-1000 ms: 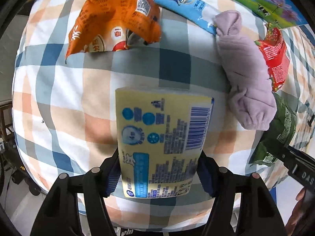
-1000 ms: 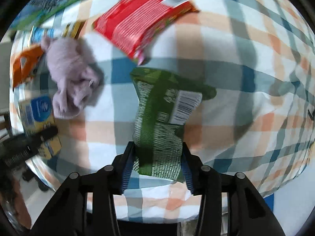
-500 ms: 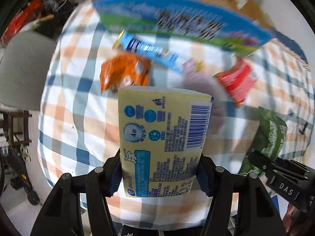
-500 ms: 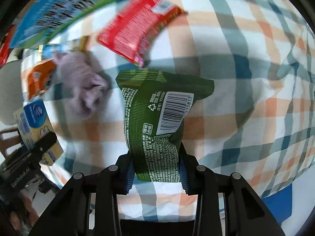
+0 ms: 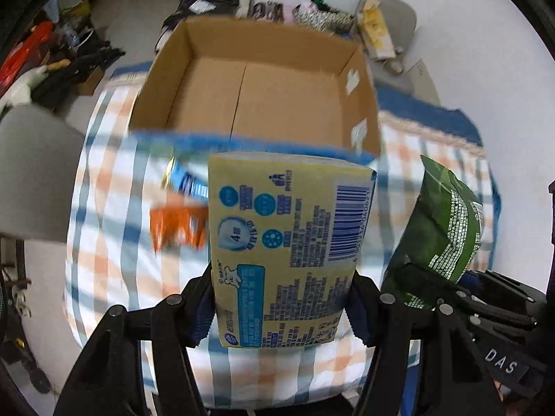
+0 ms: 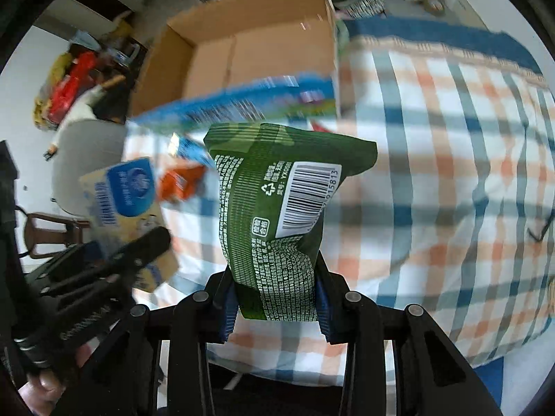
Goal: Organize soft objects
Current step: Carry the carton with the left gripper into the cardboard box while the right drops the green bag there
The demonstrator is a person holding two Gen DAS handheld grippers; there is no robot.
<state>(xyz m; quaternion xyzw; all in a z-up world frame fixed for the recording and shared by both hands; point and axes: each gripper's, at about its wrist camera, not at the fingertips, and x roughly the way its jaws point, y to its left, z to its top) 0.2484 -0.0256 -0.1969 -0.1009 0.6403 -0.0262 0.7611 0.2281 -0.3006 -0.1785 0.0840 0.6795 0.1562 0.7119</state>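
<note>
Aloft at frame centre: left gripper [image 5: 281, 298] clamped on yellow tissue pack [image 5: 288, 242], right gripper [image 6: 275, 294] clamped on green snack bag [image 6: 277, 222]. Beyond, toward top: open cardboard box [image 5: 256, 93] on checked cloth [image 6: 451, 173].

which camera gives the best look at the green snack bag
The right wrist view. There the green snack bag fills the center, held upright in the right tongs, with its barcode and print sharp. The left wrist view catches it only at the right edge, side-on and partly hidden behind the tongs.
</note>
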